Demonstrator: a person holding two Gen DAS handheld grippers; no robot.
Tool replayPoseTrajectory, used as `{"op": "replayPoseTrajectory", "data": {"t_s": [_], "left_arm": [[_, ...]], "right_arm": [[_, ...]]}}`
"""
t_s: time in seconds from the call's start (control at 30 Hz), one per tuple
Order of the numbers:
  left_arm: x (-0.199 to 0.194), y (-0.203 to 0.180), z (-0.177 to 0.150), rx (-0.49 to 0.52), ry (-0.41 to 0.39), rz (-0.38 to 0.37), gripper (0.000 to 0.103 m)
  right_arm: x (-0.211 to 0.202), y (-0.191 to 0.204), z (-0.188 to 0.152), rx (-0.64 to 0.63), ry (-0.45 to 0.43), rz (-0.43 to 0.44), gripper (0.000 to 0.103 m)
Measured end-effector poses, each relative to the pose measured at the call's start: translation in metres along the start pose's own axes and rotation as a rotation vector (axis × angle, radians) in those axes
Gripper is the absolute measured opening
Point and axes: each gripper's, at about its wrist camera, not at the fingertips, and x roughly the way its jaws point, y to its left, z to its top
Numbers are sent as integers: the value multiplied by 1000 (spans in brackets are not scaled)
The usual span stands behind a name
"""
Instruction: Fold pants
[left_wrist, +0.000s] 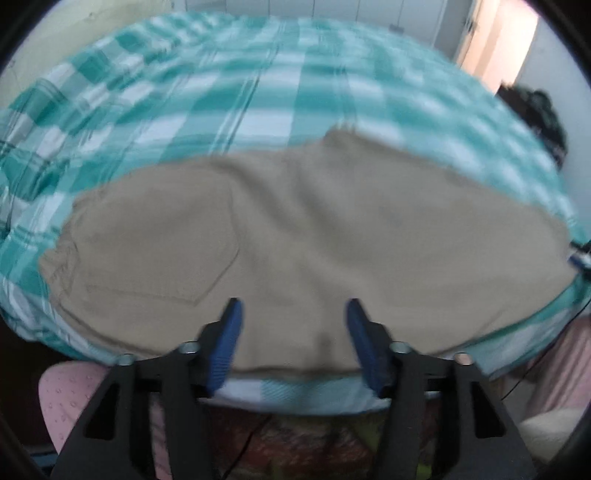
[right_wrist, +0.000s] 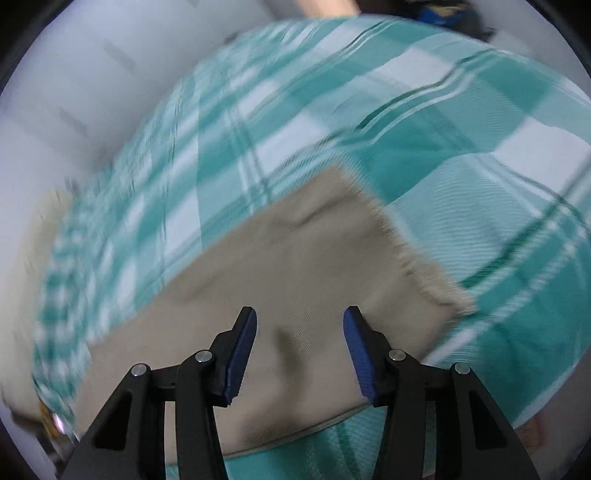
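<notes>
Beige pants (left_wrist: 295, 236) lie flat across a bed with a teal and white checked cover (left_wrist: 236, 96). In the left wrist view the waist end with a back pocket is at the left. My left gripper (left_wrist: 293, 314) is open and empty above the pants' near edge. In the right wrist view the pants' leg (right_wrist: 314, 266) ends in a frayed hem (right_wrist: 413, 254). My right gripper (right_wrist: 300, 325) is open and empty above that leg. Both views are blurred by motion.
The bed's near edge (left_wrist: 295, 391) runs just under the left gripper. A pink item (left_wrist: 70, 398) lies below it at the left. A dark bundle (left_wrist: 535, 114) sits beyond the bed's right side. White wall (right_wrist: 92, 74) stands beside the bed.
</notes>
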Motion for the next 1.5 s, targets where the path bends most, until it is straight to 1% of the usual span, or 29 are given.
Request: {"op": "replayPoseTrajectory", "data": {"t_s": [0.03, 0.1, 0.17, 0.2, 0.23, 0.3, 0.37, 0.4, 0.43, 0.47, 0.5, 0.53, 0.6, 0.67, 0.7, 0.77, 0.83, 0.87, 0.93, 0.97, 1.0, 1.07, 1.17, 1.23, 1.3, 1.33, 1.37, 1.4, 1.5], "left_arm": [[-5, -12, 12, 14, -22, -21, 73], [-3, -35, 32, 54, -24, -73, 74], [9, -73, 58, 121, -22, -117, 74], [17, -92, 69, 159, -20, -133, 78], [28, -115, 80, 198, -20, -140, 78], [57, -155, 95, 232, -9, -139, 78], [82, -182, 94, 256, 44, -166, 78], [91, -199, 84, 275, 75, -158, 77], [101, -210, 71, 303, 119, -141, 71], [106, -217, 58, 324, 155, -134, 68], [105, -220, 41, 335, 169, -137, 67], [95, -220, 24, 329, 143, -134, 67], [79, -214, 10, 300, 119, -144, 68], [69, -217, 14, 291, 122, -190, 68], [64, -222, 19, 299, 107, -211, 68], [56, -235, 35, 313, 48, -219, 71], [57, -243, 44, 326, 35, -230, 73], [63, -250, 43, 346, 49, -237, 73], [79, -267, 31, 416, 119, -239, 72], [85, -273, 21, 450, 136, -234, 71], [86, -274, 14, 463, 127, -221, 70], [86, -274, 7, 454, 93, -205, 71], [87, -270, 9, 420, 99, -223, 71], [86, -268, 8, 431, 95, -228, 71], [85, -268, 6, 429, 90, -230, 72], [86, -270, 6, 424, 90, -231, 72], [88, -271, 7, 420, 90, -232, 72], [88, -270, 8, 419, 90, -233, 73], [88, -270, 7, 417, 85, -231, 73]], "right_arm": [[-4, -2, -1, 22, -34, 1, 49], [-13, -5, -5, 48, -74, 18, 49], [-21, 2, -11, 38, -102, 33, 50], [-26, 5, -11, 26, -125, 51, 50], [-31, 4, -11, 23, -141, 69, 50], [-37, 0, -11, 37, -161, 107, 51], [-43, -9, -9, 69, -167, 125, 51], [-45, -13, -10, 91, -170, 137, 51], [-46, -16, -11, 102, -172, 145, 51], [-48, -18, -12, 110, -177, 154, 51], [-50, -20, -12, 113, -183, 167, 51], [-53, -21, -13, 116, -189, 187, 52], [-58, -25, -16, 132, -195, 240, 58], [-56, -30, -18, 164, -192, 280, 60], [-55, -31, -18, 175, -193, 283, 60], [-55, -28, -17, 169, -192, 277, 60], [-54, -18, -18, 140, -166, 272, 60], [-54, -15, -21, 137, -145, 284, 60], [-54, -10, -30, 140, -102, 313, 60], [-55, -10, -34, 142, -91, 316, 60], [-56, -11, -37, 149, -83, 312, 60], [-57, -19, -40, 189, -62, 297, 60], [-51, -35, -41, 278, -12, 304, 60], [-42, -46, -40, 349, 34, 363, 60], [-31, -50, -39, 391, 84, 397, 60], [-26, -50, -37, 397, 106, 397, 60], [-21, -48, -36, 387, 127, 372, 58], [-17, -46, -35, 375, 151, 324, 57], [-13, -40, -32, 347, 156, 307, 57]]}}
